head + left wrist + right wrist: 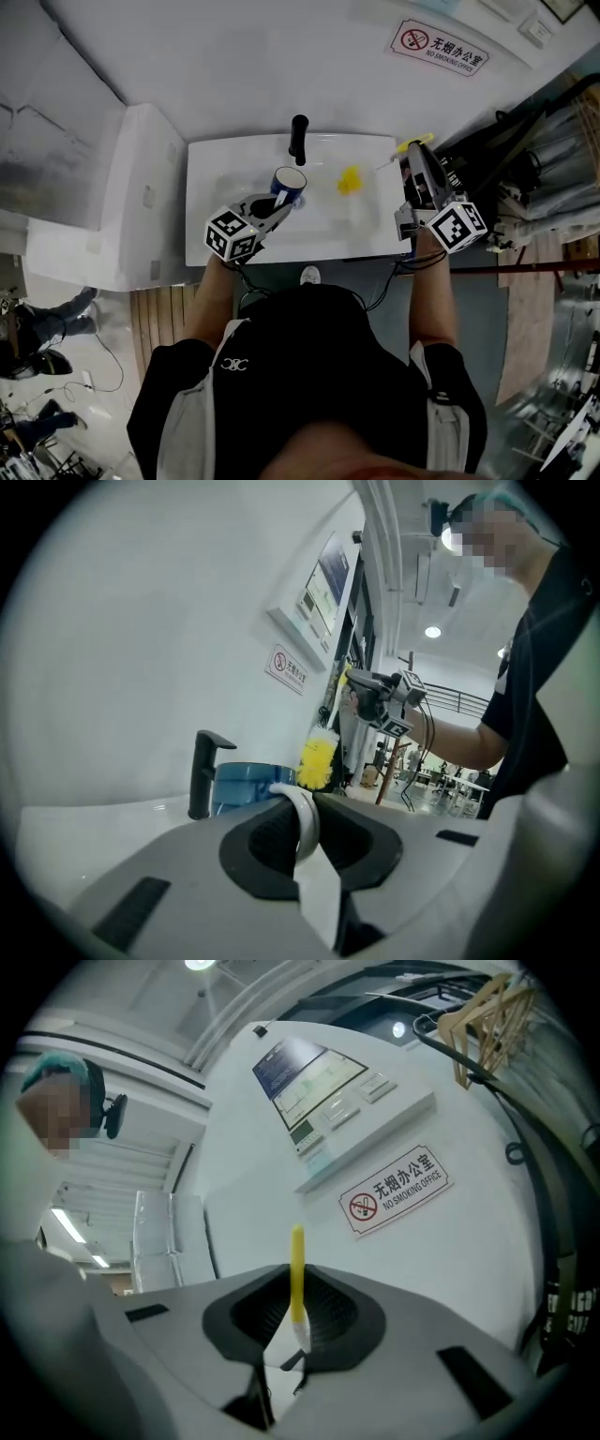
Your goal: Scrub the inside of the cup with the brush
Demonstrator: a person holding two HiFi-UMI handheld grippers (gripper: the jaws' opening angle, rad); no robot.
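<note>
Head view: cup at sink middle, white handle pinched in left gripper fingers. Brush head at cup's 3 o'clock, outside it, stem nipped in right gripper fingers. Scrubbing seemingly all left. One cup, one brush, one tap at 12 o'clock.

Blue white-handled cup stands mouth up; yellow-bristled brush apart at its right.

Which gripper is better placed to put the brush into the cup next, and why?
Right. The right gripper is shut on the brush, whose yellow bristles hang over the sink near the cup. The left gripper is shut on the cup's handle, steadying it.
</note>
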